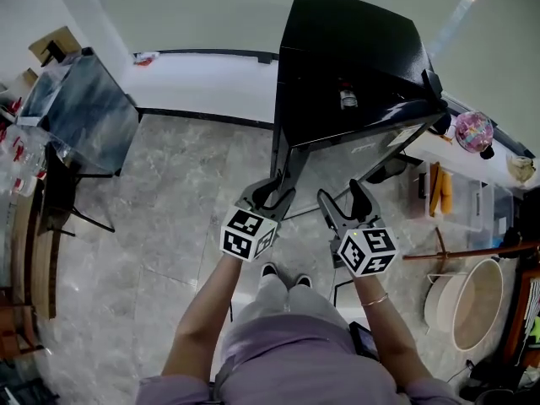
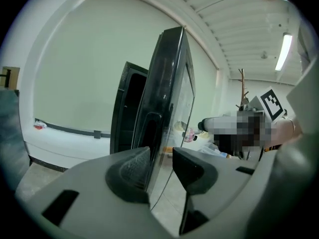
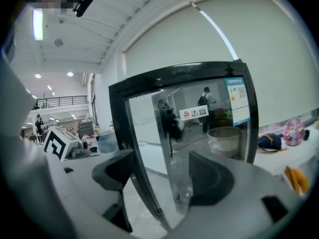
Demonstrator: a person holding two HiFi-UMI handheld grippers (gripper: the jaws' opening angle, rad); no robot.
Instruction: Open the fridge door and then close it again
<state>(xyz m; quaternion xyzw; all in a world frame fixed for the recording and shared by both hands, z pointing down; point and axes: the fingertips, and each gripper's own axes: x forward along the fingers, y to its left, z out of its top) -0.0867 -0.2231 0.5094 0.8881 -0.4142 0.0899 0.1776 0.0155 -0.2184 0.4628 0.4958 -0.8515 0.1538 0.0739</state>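
A tall black fridge (image 1: 354, 40) stands ahead of me with its glass door (image 1: 281, 133) swung out towards me. My left gripper (image 1: 272, 194) is at the door's free edge. In the left gripper view that dark edge (image 2: 167, 83) runs down between the two pads, and the left gripper (image 2: 160, 158) is shut on it. My right gripper (image 1: 344, 199) hangs just right of the door with its jaws wide apart. In the right gripper view the door's black frame and glass (image 3: 199, 113) stand just beyond the right gripper (image 3: 162, 171), which holds nothing. A bottle (image 1: 348, 99) shows inside the fridge.
A dark table (image 1: 80, 108) stands at the left and a low white ledge (image 1: 202, 83) runs along the wall. To the right are a white counter (image 1: 439, 150) with a pink ball (image 1: 472, 131) and a round basin (image 1: 472, 302). My feet (image 1: 283, 274) are on the marble floor.
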